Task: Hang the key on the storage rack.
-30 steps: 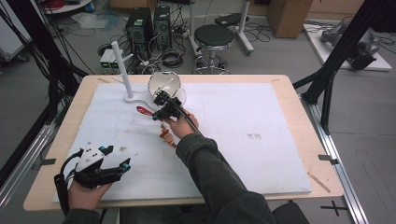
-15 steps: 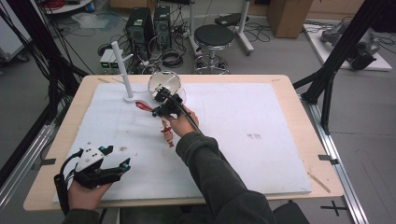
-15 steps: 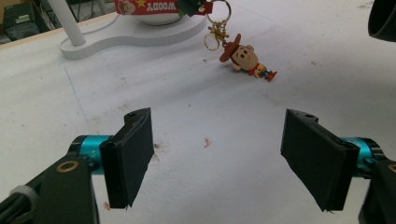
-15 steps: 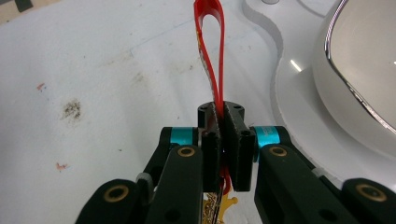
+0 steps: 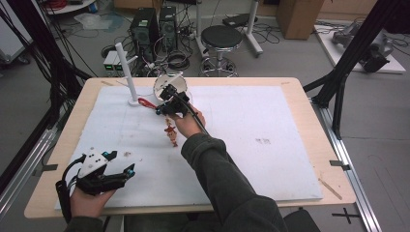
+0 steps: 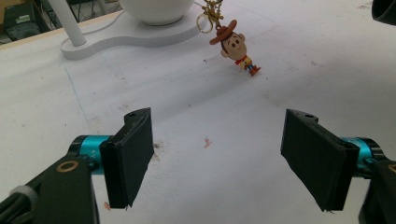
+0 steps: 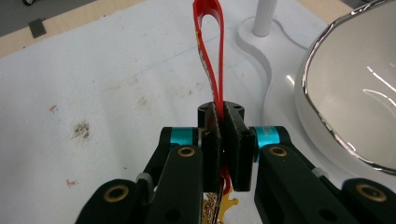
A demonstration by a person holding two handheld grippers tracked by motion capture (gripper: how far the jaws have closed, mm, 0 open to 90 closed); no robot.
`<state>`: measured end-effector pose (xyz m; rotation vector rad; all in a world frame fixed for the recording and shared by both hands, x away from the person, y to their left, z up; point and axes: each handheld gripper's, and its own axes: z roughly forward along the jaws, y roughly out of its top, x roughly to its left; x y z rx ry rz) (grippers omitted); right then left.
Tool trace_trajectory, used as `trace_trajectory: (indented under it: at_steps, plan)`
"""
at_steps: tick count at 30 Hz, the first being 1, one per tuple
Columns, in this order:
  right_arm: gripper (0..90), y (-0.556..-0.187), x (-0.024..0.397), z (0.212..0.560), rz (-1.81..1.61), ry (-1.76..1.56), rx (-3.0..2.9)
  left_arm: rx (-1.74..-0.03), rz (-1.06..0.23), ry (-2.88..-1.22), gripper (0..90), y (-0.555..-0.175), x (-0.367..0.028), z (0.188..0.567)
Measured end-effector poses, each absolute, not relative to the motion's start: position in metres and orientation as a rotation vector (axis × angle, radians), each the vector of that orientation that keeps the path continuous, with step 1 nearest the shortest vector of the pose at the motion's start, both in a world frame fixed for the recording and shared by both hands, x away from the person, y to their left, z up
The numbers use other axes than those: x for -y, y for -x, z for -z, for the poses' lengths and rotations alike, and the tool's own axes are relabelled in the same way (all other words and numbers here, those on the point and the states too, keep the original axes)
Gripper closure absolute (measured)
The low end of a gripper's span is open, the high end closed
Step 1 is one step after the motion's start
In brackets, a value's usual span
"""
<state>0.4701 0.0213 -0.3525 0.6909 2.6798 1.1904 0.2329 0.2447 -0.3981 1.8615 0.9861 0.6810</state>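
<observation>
A keychain with a red strap loop (image 7: 210, 42) and a small cowboy figure (image 5: 170, 133) is held up over the white mat. My right gripper (image 7: 223, 144) is shut on the strap, whose loop sticks out past the jaws toward the white post (image 5: 126, 72). In the high view the right gripper (image 5: 164, 107) is at the far left of the mat, next to the round mirror (image 5: 169, 84). The figure (image 6: 236, 49) hangs tilted from a gold clasp, feet near the mat. My left gripper (image 6: 217, 158) stands open with nothing between its jaws, at the front left (image 5: 123, 166).
The mirror (image 7: 355, 93) and the post share a white base (image 6: 135, 30) at the far left of the mat. The mat (image 5: 251, 145) covers most of the wooden table (image 5: 309, 92). Stools, computers and cables are on the floor beyond.
The right gripper has edged slightly toward the far side with the strap, and the figure has followed a little. The left gripper has kept still.
</observation>
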Motion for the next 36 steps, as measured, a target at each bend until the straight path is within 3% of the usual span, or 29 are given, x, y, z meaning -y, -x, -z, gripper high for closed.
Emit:
trace_trajectory:
  at_steps: [36]
  plan:
    - [85.9, -0.480, -0.041, 0.317, -1.254, -0.642, -2.614, -0.989, -0.682, -1.854, 25.7, -0.233, -0.245, 0.398]
